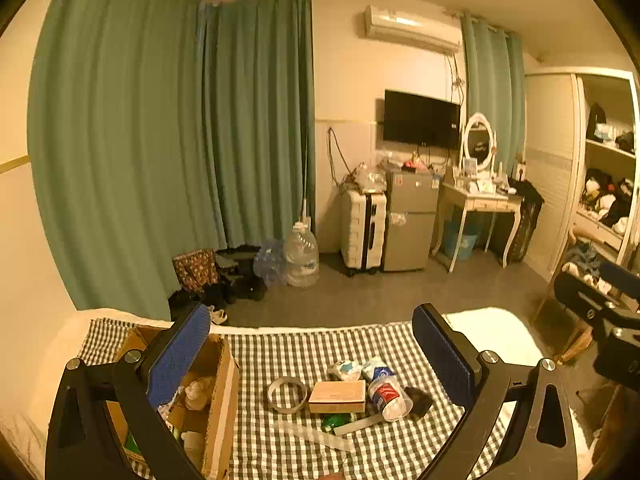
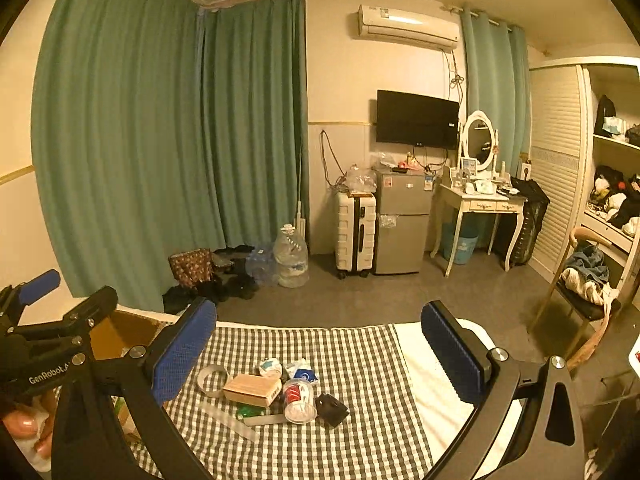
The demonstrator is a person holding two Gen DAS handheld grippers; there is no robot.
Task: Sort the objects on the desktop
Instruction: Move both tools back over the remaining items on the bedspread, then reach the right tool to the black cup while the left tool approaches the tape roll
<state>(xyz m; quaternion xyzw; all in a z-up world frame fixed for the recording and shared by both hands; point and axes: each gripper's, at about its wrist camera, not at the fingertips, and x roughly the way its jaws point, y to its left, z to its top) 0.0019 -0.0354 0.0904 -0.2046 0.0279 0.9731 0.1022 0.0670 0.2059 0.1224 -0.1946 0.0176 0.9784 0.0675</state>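
A pile of small objects lies on the checked cloth (image 1: 304,344): a wooden box (image 1: 338,396), a tape ring (image 1: 287,394), a clear cup with a red label (image 1: 389,398), a black item (image 1: 420,400), a clear ruler (image 1: 316,436) and small packets (image 1: 360,370). A cardboard box (image 1: 216,384) with items inside stands at the left. My left gripper (image 1: 312,352) hangs open above the pile, nothing between its blue pads. In the right wrist view the same wooden box (image 2: 253,389) and cup (image 2: 299,400) lie below my right gripper (image 2: 319,346), which is open and empty.
The cloth covers a bed with a white sheet (image 2: 432,364) at the right. Beyond the bed is grey floor, then a water jug (image 1: 302,254), suitcase (image 1: 362,232), small fridge (image 1: 408,224) and dressing table (image 1: 478,204). A chair (image 2: 580,284) stands at the right.
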